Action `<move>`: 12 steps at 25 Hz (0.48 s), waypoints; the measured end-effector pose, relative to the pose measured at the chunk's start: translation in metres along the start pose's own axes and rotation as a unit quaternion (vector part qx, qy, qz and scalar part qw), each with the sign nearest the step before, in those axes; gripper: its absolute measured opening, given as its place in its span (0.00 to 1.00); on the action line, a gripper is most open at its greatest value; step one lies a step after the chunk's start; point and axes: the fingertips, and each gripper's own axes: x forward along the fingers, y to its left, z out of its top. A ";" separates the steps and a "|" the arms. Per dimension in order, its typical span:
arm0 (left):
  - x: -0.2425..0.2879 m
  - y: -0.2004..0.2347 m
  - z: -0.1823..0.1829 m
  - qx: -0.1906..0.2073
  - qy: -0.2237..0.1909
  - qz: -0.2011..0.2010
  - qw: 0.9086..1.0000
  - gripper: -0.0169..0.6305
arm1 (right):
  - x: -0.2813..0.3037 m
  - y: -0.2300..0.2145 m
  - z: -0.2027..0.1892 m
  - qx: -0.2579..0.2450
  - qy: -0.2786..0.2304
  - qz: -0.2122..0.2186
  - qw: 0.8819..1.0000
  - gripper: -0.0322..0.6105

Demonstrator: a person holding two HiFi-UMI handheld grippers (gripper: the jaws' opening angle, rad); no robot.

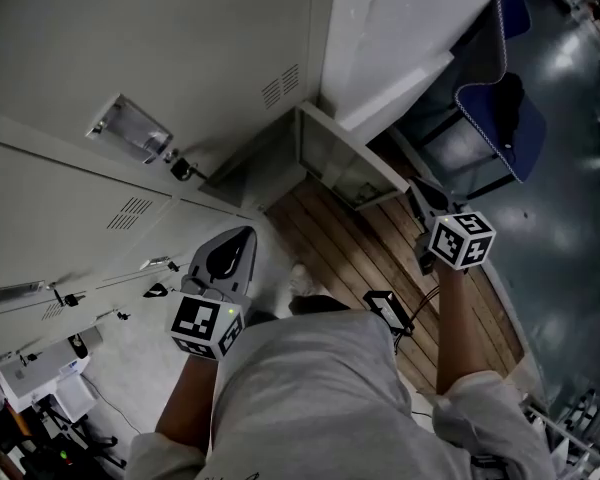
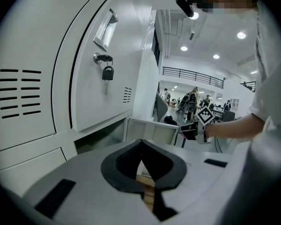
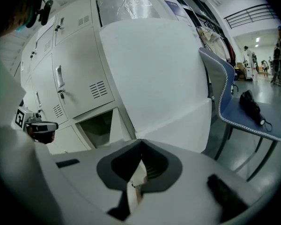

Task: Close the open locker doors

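Jaws of the left gripper are seen closed tip to tip, with nothing held between them; only a strip of wooden floor is glimpsed through the hollow behind the tips. The right gripper is likewise closed and empty.

In the head view, both grippers are held out in front of the person, the left gripper near the bank of lockers and the right gripper over the wooden floor. The open locker door is found low on the bank, swung outward over the floor, ahead of and between the two grippers; it is touched by neither. From the left gripper view its pale inner face is shown beyond the jaws, with the dark compartment beside it.

Above that compartment, a shut door is seen with a padlock hung under a recessed handle. A white panel is set just beside the lockers, and past it a blue chair is placed with a black item on its seat.
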 end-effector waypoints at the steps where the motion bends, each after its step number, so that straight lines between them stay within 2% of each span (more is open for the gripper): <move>1: -0.001 0.000 0.000 0.000 0.000 0.000 1.000 0.05 | 0.000 0.001 -0.001 -0.001 0.001 0.001 1.000 0.09; 12: -0.018 0.006 -0.006 -0.004 -0.004 0.006 1.000 0.05 | 0.004 0.030 -0.014 -0.008 0.012 0.021 1.000 0.09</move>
